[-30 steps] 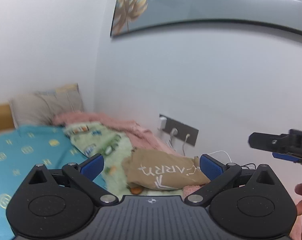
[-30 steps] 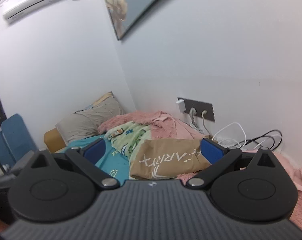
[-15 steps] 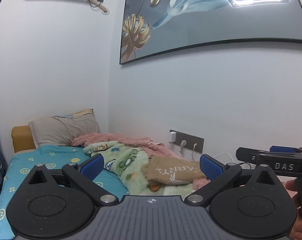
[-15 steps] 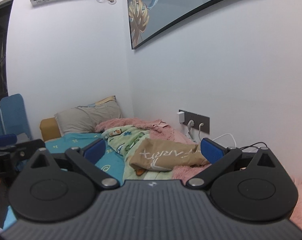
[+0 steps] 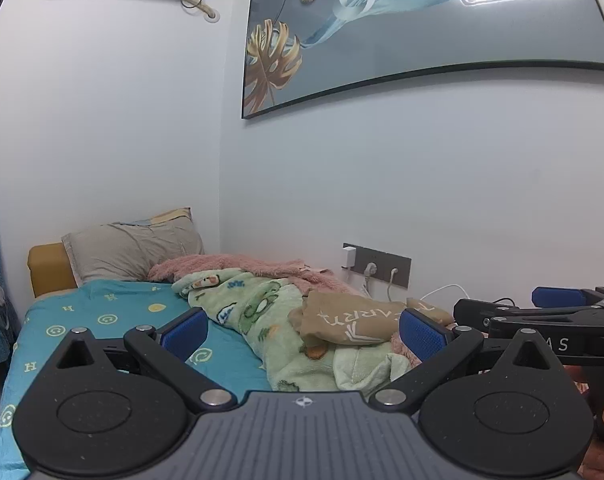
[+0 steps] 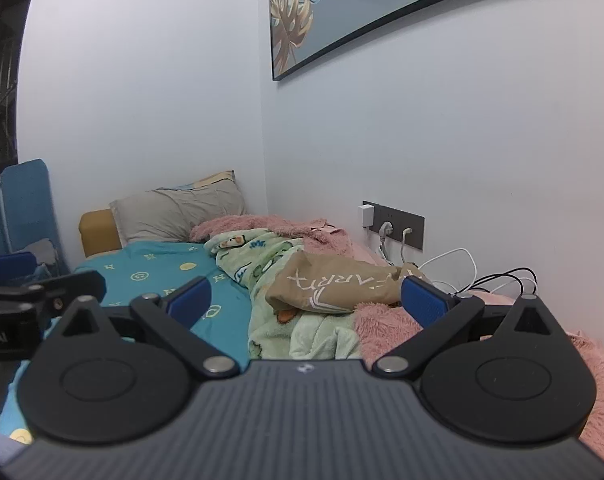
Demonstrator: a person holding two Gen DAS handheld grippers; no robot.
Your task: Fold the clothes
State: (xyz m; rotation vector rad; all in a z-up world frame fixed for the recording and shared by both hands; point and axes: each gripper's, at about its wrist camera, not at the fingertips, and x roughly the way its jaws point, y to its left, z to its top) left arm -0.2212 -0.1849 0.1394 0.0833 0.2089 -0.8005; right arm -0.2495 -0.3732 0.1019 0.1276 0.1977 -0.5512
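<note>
**A:** So why are both just hanging in the air? The left hand-held gripper [image 5: 303,334] has its blue pads spread wide with nothing between them, and the right hand-held gripper [image 6: 305,300] is the same: wide open, empty.

**B:** My guess is it's the lineup before the first grab. Both point at the tan garment [image 5: 351,318] with the white lettering, which sits crumpled on top of the green cartoon blanket [image 5: 262,312], well ahead of either set of fingers. Nothing folded yet, as far as I can tell.

**A:** Not much flat space there, though.

**B:** Yeah, it's a bed [image 5: 102,320] with a teal patterned sheet, and that bare stretch looks like the sensible spot to spread it. A pink fuzzy blanket [image 6: 385,320] is bunched along the wall side, a grey pillow [image 5: 134,252] at the head.

**A:** Watch the cables [image 6: 493,276] near the wall outlet [image 6: 393,224], just past the garment. Easy to snag, I'd say.
</note>
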